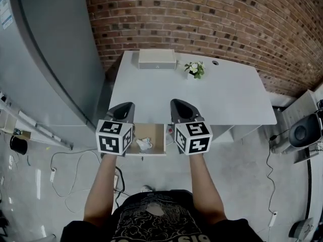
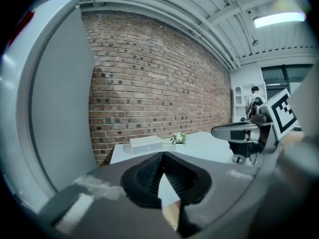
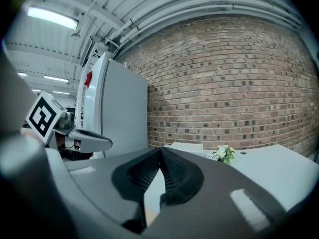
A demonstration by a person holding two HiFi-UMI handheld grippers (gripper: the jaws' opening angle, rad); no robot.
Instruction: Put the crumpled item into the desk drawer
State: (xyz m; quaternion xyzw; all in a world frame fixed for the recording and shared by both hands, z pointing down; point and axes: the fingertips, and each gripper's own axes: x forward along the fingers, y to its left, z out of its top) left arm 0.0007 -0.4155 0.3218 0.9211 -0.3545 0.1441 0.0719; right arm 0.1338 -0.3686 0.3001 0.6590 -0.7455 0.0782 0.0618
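The desk drawer point(image 1: 153, 132) stands pulled out below the front edge of the white desk point(image 1: 222, 95), showing a wooden floor. A crumpled white item point(image 1: 144, 144) lies inside it, near the front. My left gripper point(image 1: 125, 107) hovers over the desk's front edge, left of the drawer, jaws shut and empty. My right gripper point(image 1: 178, 104) is level with it on the drawer's right side, also shut on nothing. In the left gripper view the left gripper point(image 2: 163, 154) has its tips meeting; in the right gripper view the right gripper point(image 3: 160, 150) does too.
A white box point(image 1: 157, 59) and a small potted plant point(image 1: 195, 69) stand at the desk's back, against the brick wall. A tall grey cabinet point(image 1: 50, 59) is close on the left. A black speaker point(image 1: 303, 131) and cables lie on the floor.
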